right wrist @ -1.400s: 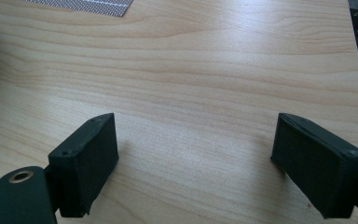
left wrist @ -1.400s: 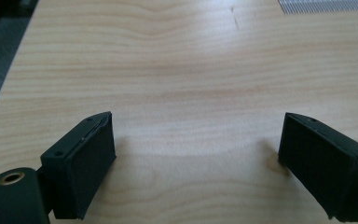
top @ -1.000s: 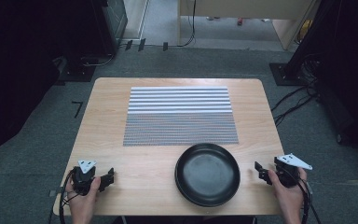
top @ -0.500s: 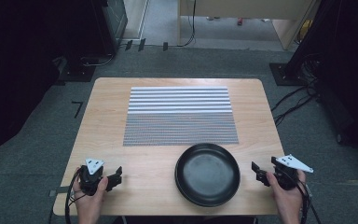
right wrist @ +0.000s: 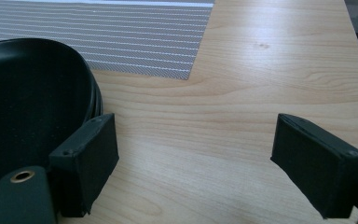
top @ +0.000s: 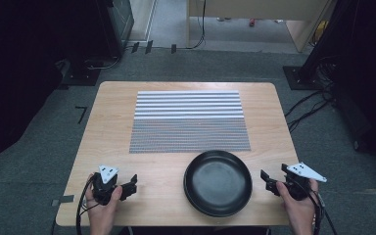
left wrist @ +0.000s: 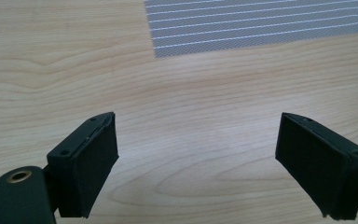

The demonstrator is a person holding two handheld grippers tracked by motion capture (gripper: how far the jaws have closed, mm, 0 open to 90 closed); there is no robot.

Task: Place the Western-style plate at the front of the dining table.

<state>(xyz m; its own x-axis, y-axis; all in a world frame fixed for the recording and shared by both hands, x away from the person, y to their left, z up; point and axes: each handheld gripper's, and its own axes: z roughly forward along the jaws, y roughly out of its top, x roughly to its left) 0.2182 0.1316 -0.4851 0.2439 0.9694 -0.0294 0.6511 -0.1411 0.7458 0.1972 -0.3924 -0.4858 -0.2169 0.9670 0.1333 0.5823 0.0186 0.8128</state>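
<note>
A round black plate lies on the wooden table near its front edge, right of centre; its rim curves along the left of the right gripper view. My left gripper rests at the front left corner, held in a hand, jaws open over bare wood. At the front right my right gripper is open too, a short way right of the plate, nothing between its jaws.
A grey and white striped mat covers the middle and back of the table; its corner reaches into the left gripper view. Cables trail on the grey floor to the right. Dark stands flank the table.
My left gripper has slid a little to the right along the front edge. My right gripper has shifted slightly left toward the plate. Both stay open.
</note>
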